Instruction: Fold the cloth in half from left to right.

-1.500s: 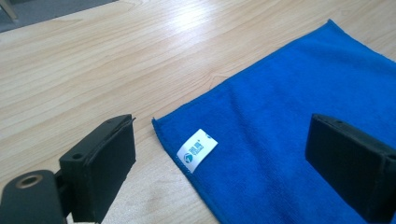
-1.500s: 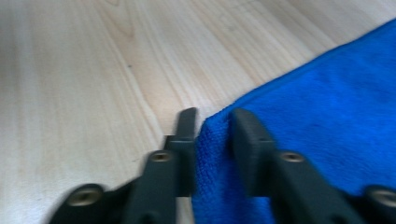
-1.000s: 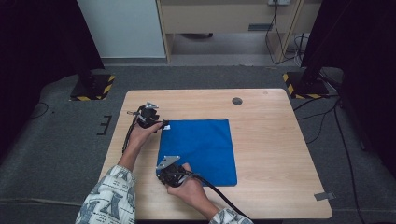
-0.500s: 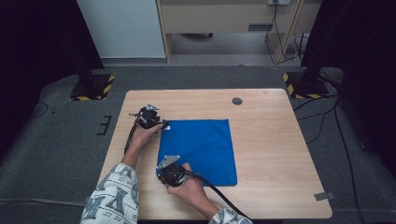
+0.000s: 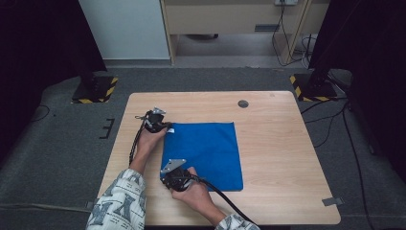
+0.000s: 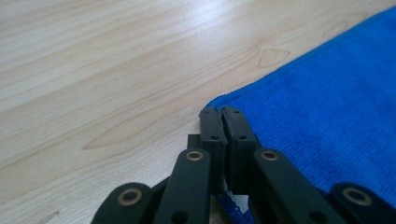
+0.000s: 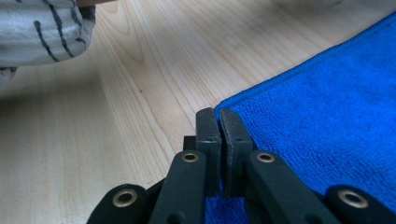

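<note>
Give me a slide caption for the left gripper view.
Left hand-held gripper, jaws just closed, pinching a corner of the blue cloth on the wooden table.

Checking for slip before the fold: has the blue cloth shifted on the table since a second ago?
No. The blue cloth lies at the same spot relative to the round table grommet.

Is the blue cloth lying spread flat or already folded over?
Spread flat: the blue cloth lies as one smooth square on the table, no layer doubled over, though both tools grip corners on its left edge.
</note>
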Demonstrator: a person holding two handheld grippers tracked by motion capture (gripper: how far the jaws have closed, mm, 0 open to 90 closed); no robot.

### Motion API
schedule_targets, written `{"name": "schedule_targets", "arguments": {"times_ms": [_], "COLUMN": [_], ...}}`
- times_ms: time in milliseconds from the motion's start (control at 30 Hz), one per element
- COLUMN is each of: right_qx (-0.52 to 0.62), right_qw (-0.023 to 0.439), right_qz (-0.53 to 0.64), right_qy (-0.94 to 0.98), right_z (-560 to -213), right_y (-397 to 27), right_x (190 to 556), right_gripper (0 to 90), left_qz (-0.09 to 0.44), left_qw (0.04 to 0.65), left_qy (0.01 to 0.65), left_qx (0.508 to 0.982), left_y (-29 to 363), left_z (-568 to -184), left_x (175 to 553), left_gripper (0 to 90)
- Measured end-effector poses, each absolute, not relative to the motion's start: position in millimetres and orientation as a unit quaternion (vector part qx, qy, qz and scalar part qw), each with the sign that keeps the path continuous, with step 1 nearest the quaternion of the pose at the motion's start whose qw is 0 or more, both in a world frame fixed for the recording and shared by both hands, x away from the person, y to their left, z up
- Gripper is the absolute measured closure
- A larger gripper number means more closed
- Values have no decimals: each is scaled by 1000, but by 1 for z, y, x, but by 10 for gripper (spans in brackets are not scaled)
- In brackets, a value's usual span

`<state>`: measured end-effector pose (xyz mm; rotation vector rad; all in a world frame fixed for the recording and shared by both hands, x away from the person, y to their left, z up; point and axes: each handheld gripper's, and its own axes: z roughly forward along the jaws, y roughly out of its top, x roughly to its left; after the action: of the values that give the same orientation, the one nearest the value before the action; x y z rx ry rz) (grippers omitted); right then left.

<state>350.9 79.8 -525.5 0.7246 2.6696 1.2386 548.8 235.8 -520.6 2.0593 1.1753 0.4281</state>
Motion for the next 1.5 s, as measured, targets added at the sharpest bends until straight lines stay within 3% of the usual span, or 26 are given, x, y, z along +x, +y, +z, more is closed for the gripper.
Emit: {"name": "schedule_targets", "arguments": {"times_ms": [600, 1500], "right_qx": [230, 206], "right_qw": [71, 94], "right_qz": [437, 446], "right_qy": [866, 866], "right_z": [-496, -465], "right_y": [75, 95], "right_x": [336, 327], "right_gripper": [883, 885], "left_qz": [180, 187], "left_qw": [348, 349], "left_qy": [452, 441], "left_qx": [802, 806], "left_y": [232, 247], "left_z": [-477, -452], "left_x": [533, 529], "left_gripper": [880, 881]}}
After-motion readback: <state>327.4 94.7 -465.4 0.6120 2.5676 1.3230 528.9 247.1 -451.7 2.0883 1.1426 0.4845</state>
